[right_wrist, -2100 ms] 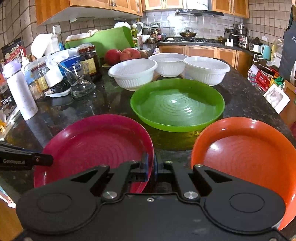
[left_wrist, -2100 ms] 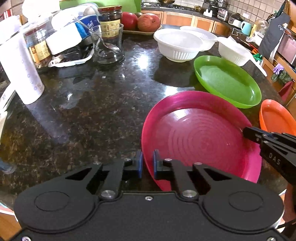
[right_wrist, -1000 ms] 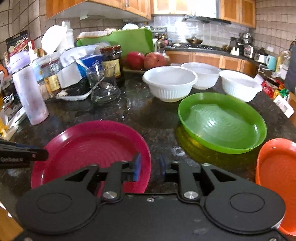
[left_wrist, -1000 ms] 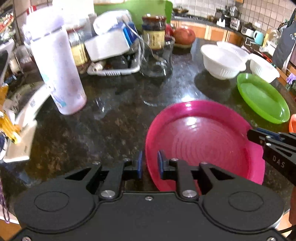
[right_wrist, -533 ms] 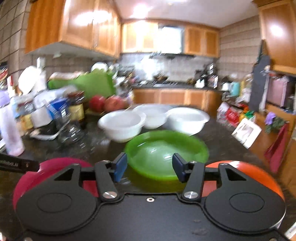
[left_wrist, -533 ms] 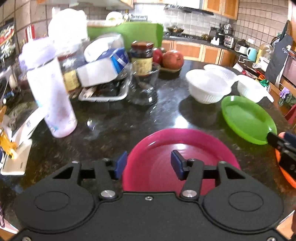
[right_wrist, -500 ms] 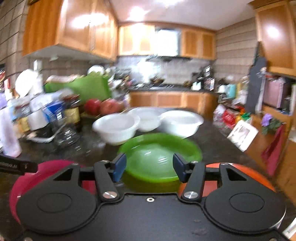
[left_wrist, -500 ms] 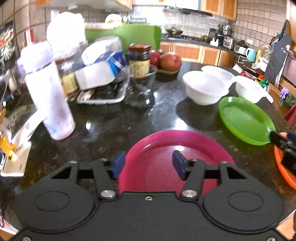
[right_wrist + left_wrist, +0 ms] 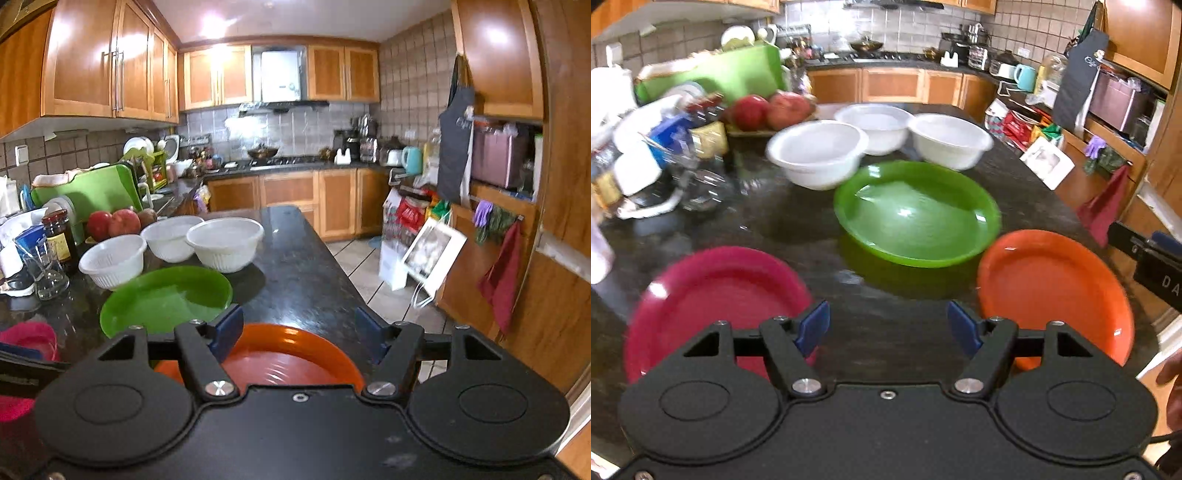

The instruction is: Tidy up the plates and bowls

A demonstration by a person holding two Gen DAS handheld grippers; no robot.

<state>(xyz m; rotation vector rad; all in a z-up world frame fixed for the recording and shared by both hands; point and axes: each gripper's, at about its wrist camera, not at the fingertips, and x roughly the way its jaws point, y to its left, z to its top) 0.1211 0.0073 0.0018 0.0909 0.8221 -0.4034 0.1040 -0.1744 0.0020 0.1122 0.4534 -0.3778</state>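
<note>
A pink plate [image 9: 716, 295] lies flat on the dark counter at the left, a green plate [image 9: 916, 218] in the middle and an orange plate [image 9: 1052, 291] at the right. Behind them stand three white bowls [image 9: 818, 153]. My left gripper [image 9: 888, 325] hangs over bare counter between the pink and orange plates, its jaws opening with nothing between them. My right gripper [image 9: 299, 334] is above the orange plate [image 9: 288, 358], jaws also opening and empty. The green plate [image 9: 166, 299] and the bowls [image 9: 225, 242] lie to its left.
Jars, a glass [image 9: 46, 273], red fruit [image 9: 772, 109] and a green cutting board [image 9: 88, 194] crowd the counter's left back. The counter's right edge [image 9: 332, 258] drops to a tiled floor. A person's hand [image 9: 1172, 373] shows at the right.
Both grippers let go of the pink plate's rim and opened wide. Both swung to the right, the right one rising and now over the orange plate. The pink plate stays at the left.
</note>
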